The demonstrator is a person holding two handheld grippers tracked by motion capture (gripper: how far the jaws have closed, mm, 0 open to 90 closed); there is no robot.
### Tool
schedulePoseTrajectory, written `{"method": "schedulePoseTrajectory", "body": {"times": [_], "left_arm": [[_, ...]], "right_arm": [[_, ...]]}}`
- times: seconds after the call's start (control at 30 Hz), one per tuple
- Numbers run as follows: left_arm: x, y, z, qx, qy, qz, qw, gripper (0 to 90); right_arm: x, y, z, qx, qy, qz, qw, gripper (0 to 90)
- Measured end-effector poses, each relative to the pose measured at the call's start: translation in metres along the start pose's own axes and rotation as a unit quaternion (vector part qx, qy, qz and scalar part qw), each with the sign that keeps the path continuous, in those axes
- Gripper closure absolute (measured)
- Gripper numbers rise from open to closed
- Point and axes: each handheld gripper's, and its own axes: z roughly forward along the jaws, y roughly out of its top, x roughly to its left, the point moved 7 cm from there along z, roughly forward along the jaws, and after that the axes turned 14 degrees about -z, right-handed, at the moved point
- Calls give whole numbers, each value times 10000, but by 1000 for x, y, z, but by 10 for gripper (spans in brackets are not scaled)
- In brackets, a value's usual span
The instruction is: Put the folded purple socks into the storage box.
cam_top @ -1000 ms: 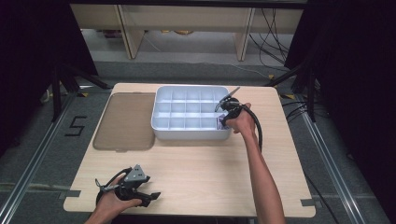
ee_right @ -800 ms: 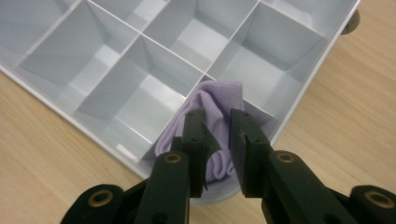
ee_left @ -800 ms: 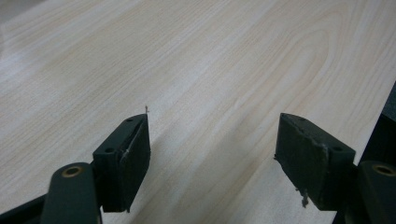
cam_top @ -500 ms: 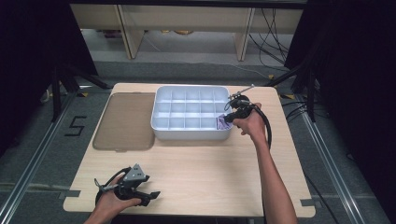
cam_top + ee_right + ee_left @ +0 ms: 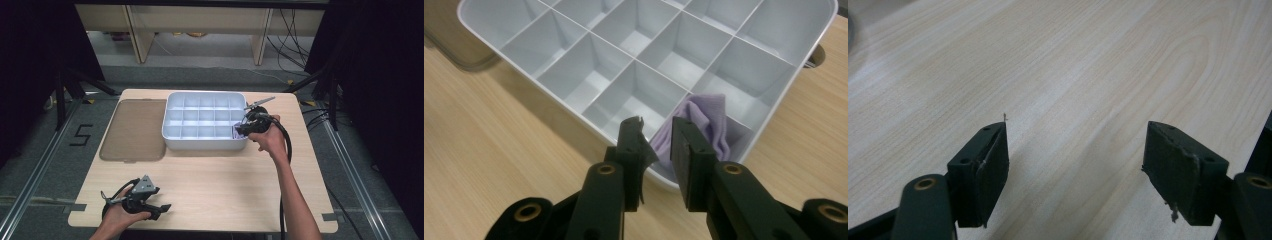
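Note:
A white tray (image 5: 200, 145) with several compartments stands at the middle back of the wooden table. A folded purple cloth (image 5: 234, 132) lies in its near right corner compartment. My right gripper (image 5: 240, 130) hovers at that corner, tilted down into the tray. In the right gripper view the jaws (image 5: 656, 127) stand a narrow gap apart above the cloth (image 5: 711, 115), and the pads do not press on it. My left gripper (image 5: 161, 207) rests near the table's front left edge. It is open wide (image 5: 1075, 150) over bare wood with nothing between its jaws.
A brown translucent lid (image 5: 132, 130) lies flat to the left of the tray, and its corner shows in the right gripper view (image 5: 451, 35). The tray's other compartments (image 5: 639, 92) hold nothing. Bare table (image 5: 215, 185) stretches between the tray and the front edge.
My right hand has drawn back and to the right from inside the tray to its near right corner, and the purple cloth now shows there. The left hand has not moved.

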Motion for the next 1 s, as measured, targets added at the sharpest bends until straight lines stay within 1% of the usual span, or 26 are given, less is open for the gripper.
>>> {"method": "schedulePoseTrajectory", "body": {"times": [0.1,0.13,0.17,0.2,0.23,0.27,0.3,0.33,0.37,0.4,0.43,0.47,0.5,0.53,0.57,0.63,0.67,0.7,0.77,0.8,0.83,0.87,0.9,0.93,0.97,1.0], "left_arm": [[0,0,0,-9,-13,24,10000,260],[1,0,0,-9,-15,32,10000,260],[0,0,0,-5,-6,-1,10000,260],[0,0,1,-13,-21,-70,10000,260],[0,0,1,-16,-15,-79,10000,260],[0,0,0,-14,-28,-60,10000,260],[0,0,0,-14,-28,-60,10000,259],[1,0,1,-25,19,-70,10000,260],[1,0,0,-26,16,-86,10000,260],[0,1,1,-71,-12,-76,9999,259],[0,1,0,-72,-14,-77,9999,259],[2,1,0,-29,29,55,10000,259],[1,1,0,-27,-6,17,10000,259],[1,0,0,-18,2,-14,10000,259],[1,1,0,-23,1,-18,10000,259],[1,1,0,-21,-7,15,10000,259],[1,1,0,-21,4,-1,10000,259],[0,1,1,-70,-12,-82,9999,259],[0,1,0,-73,-16,-79,9999,259],[2,1,-1,-28,18,47,10000,259],[2,1,-1,-28,18,47,10000,259],[0,1,0,-64,-21,-75,9999,259],[0,1,0,-64,-21,-75,9999,258],[2,0,0,11,2,2,10000,257],[2,0,0,11,2,2,10000,257],[0,-1,1,8,-17,-96,10000,257]], "right_arm": [[4,0,0,-82,55,51,9999,749],[7,0,-1,-122,62,-26,9999,748],[7,0,-1,-122,62,-26,9999,748],[11,0,-2,-262,102,-94,9996,747],[13,1,-2,-327,88,-43,9994,747],[14,0,-4,-273,121,-110,9995,744],[14,0,-4,-273,121,-110,9995,744],[18,0,-4,-372,162,-108,9991,742],[18,0,-4,-372,162,-108,9991,742],[19,-1,-5,-397,108,-192,9990,735],[19,-1,-5,-397,108,-192,9990,735],[22,-1,-3,-495,183,-191,9984,729],[23,-2,-4,-487,109,-161,9986,726],[24,-1,-3,-550,136,-160,9983,719],[26,-2,-4,-548,208,-120,9982,708],[27,-3,-4,-585,130,-165,9981,671],[29,-3,-4,-577,210,-87,9981,638],[30,-4,-4,-601,199,-69,9980,631],[31,-5,-5,-564,195,-46,9982,629],[33,-5,-4,-641,225,-45,9977,612],[33,-5,-4,-641,225,-45,9977,612],[34,-7,-5,-631,182,15,9978,584],[34,-8,-7,-549,216,46,9982,575],[35,-7,-4,-765,143,75,9969,572],[35,-7,-4,-765,143,75,9969,572],[38,-10,-8,-558,239,152,9980,563]]}}
